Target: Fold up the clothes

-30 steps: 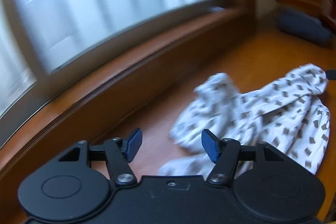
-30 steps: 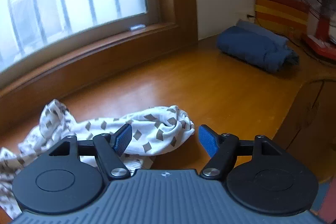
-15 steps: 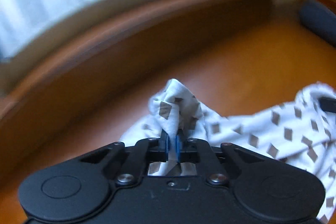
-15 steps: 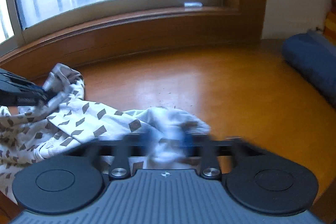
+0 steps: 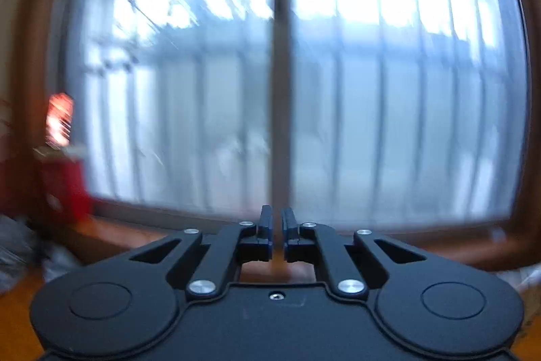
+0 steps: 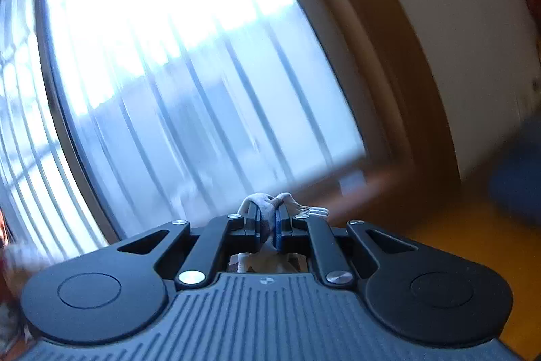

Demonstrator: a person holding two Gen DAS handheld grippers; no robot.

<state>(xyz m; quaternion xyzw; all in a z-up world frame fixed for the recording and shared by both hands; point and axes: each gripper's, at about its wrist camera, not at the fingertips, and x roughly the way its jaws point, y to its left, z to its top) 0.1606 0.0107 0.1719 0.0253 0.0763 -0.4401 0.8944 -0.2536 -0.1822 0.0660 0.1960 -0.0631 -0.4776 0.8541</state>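
Right gripper (image 6: 268,219) level, clamping cloth (image 6: 263,208) – faces window (image 6: 189,83)

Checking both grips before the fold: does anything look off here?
Yes. The right claw pinches a bunch of white cloth, but the left claw is closed to a narrow gap with no cloth visible between its fingers, only the window frame behind. Both views are motion-blurred.

Ahead of the tool, a large barred window (image 5: 372,90) in a brown wooden frame (image 6: 399,83) fills the view, blurred. Far left of the tool stands something red (image 5: 64,185), too blurred to identify. To the right lie orange wooden floor (image 6: 466,235), a white wall (image 6: 456,5), and a dark blue shape (image 6: 517,185).
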